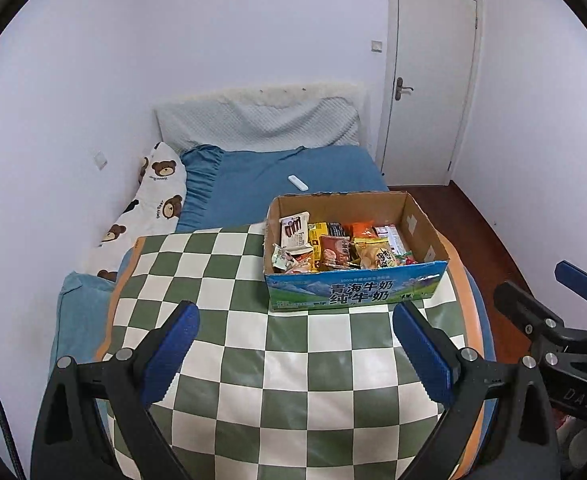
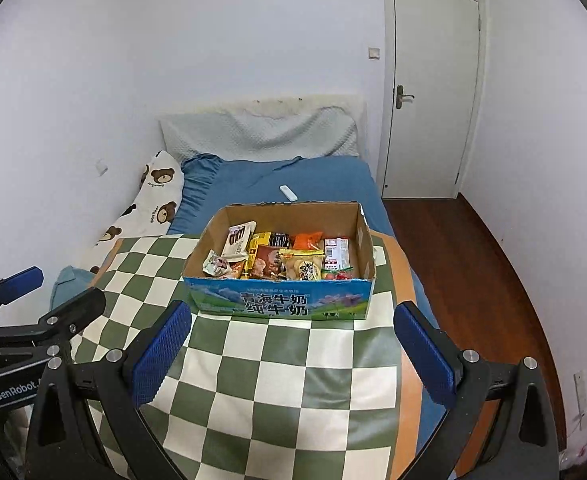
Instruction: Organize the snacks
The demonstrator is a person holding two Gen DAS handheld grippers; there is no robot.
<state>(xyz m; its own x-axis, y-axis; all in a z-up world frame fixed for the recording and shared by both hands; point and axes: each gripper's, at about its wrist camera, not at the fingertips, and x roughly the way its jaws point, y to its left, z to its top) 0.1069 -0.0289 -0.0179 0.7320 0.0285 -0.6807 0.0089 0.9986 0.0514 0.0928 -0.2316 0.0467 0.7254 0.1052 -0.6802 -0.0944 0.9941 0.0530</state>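
An open cardboard milk box (image 1: 353, 292) (image 2: 281, 300) sits on a green and white checkered mat (image 1: 285, 380) (image 2: 273, 380) on the bed. It holds several snack packets (image 1: 333, 248) (image 2: 281, 256), among them a white wafer pack (image 1: 293, 232) (image 2: 239, 238) and a yellow chip bag (image 1: 375, 256) (image 2: 303, 266). My left gripper (image 1: 295, 320) is open and empty, above the mat in front of the box. My right gripper (image 2: 291, 322) is open and empty, just short of the box's front. Each gripper also shows at the edge of the other's view.
A blue bed sheet (image 1: 293, 168) (image 2: 313, 180) lies behind the box with a white remote (image 1: 297, 182) (image 2: 288, 193) on it. A bear-print pillow (image 1: 153, 200) (image 2: 153, 200) lies along the left wall. A white door (image 1: 429, 72) (image 2: 429, 80) and wooden floor (image 2: 473, 280) are at right.
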